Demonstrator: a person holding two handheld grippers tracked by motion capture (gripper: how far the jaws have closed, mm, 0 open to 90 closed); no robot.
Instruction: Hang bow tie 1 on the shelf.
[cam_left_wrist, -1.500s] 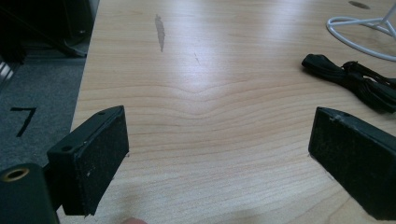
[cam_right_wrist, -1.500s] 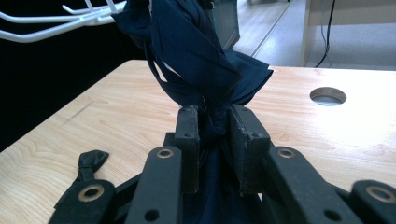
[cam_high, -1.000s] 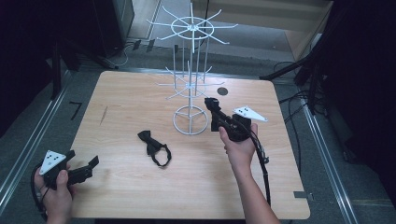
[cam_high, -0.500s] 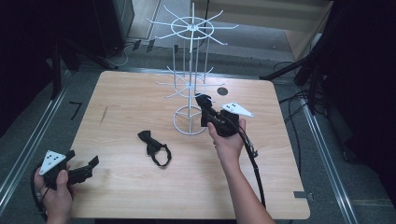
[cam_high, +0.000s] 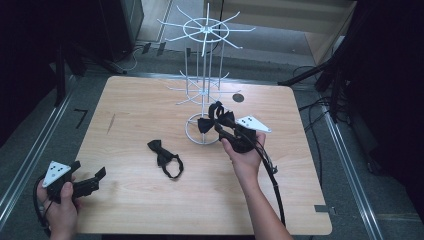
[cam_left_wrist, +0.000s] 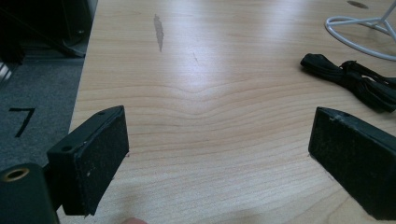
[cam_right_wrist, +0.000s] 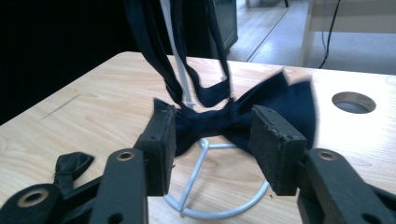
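my right gripper (cam_high: 218, 121) is up at the white wire rack (cam_high: 204, 90), far middle of the table (cam_high: 130, 100). its jaws have just been opening, now about half apart, with the dark bow tie (cam_right_wrist: 261, 109) hanging off the rack between them, pads not pressing it. a second bow tie (cam_high: 165, 159) lies mid-table. left gripper (cam_high: 95, 177) near-left, wide open, holding nothing.

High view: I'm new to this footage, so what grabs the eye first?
The tall white wire display rack at the table's far middle, with a dark bow tie hanging by its strap near the base. The right claw, jaws just opening, sits around it; another black bow tie lies mid-table.
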